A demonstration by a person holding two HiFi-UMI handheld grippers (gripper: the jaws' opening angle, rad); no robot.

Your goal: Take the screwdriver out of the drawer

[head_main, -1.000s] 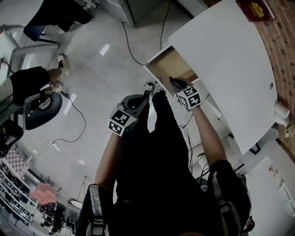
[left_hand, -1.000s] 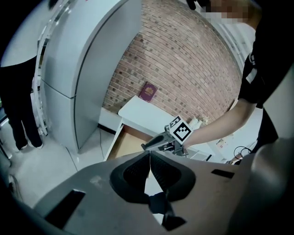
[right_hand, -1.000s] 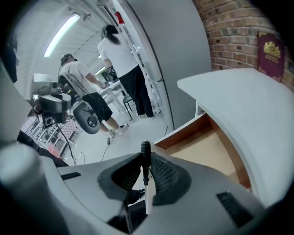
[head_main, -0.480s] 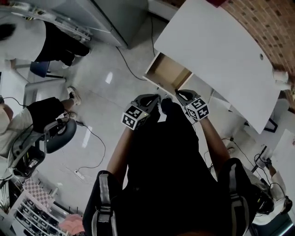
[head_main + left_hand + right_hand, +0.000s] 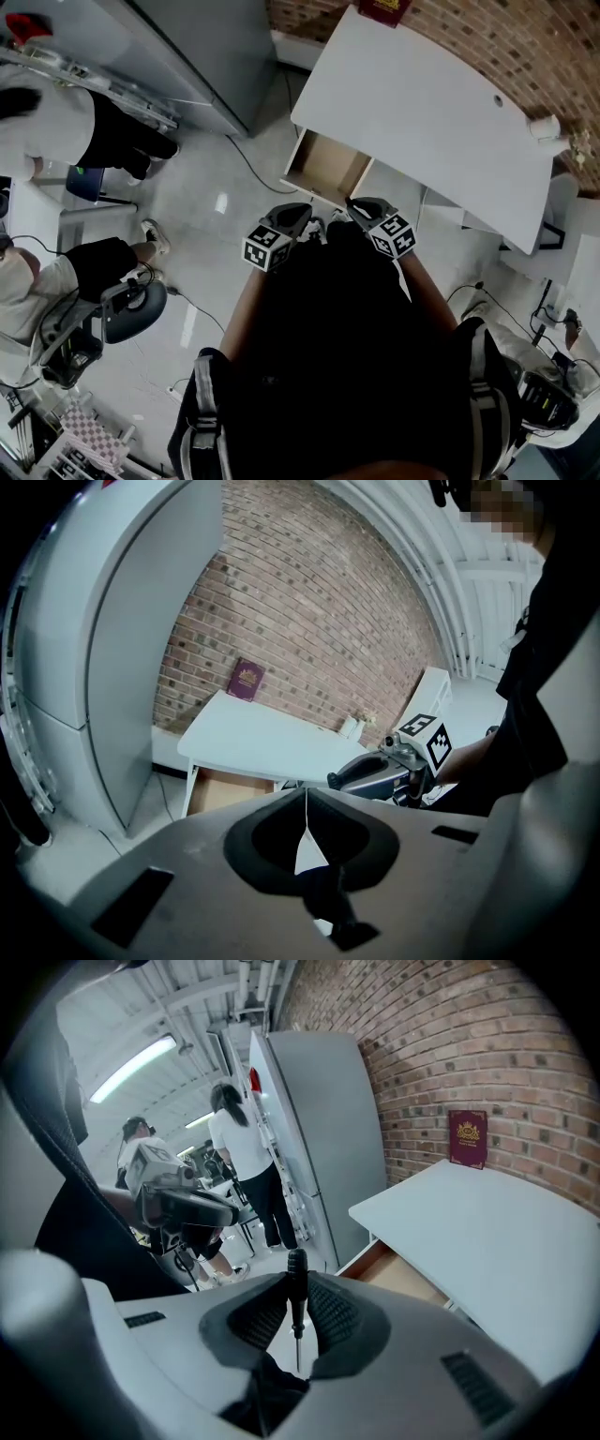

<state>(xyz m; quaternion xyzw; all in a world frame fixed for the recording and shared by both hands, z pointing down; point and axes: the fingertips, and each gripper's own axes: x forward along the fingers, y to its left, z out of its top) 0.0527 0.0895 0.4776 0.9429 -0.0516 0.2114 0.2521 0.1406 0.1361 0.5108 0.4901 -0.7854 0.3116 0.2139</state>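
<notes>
A thin screwdriver [image 5: 296, 1290] with a black handle stands upright between the pads of my right gripper [image 5: 297, 1312], which is shut on it. In the head view the right gripper [image 5: 357, 206] hangs just in front of the open wooden drawer [image 5: 323, 168] of the white desk [image 5: 422, 103], clear of it. My left gripper [image 5: 302, 215] floats beside it on the left. In the left gripper view its jaws [image 5: 306, 808] meet at a thin seam with nothing between them. The drawer [image 5: 230, 792] looks bare inside.
A dark red book [image 5: 380, 9] lies at the desk's far edge. A tall grey cabinet [image 5: 192, 56] stands left of the desk. A cable [image 5: 248, 150] runs over the floor. People [image 5: 94, 131] and an office chair [image 5: 127, 309] are at the left.
Both grippers have drawn back from the drawer with the person, and the desk now lies farther off. The right gripper stays shut on the screwdriver.
</notes>
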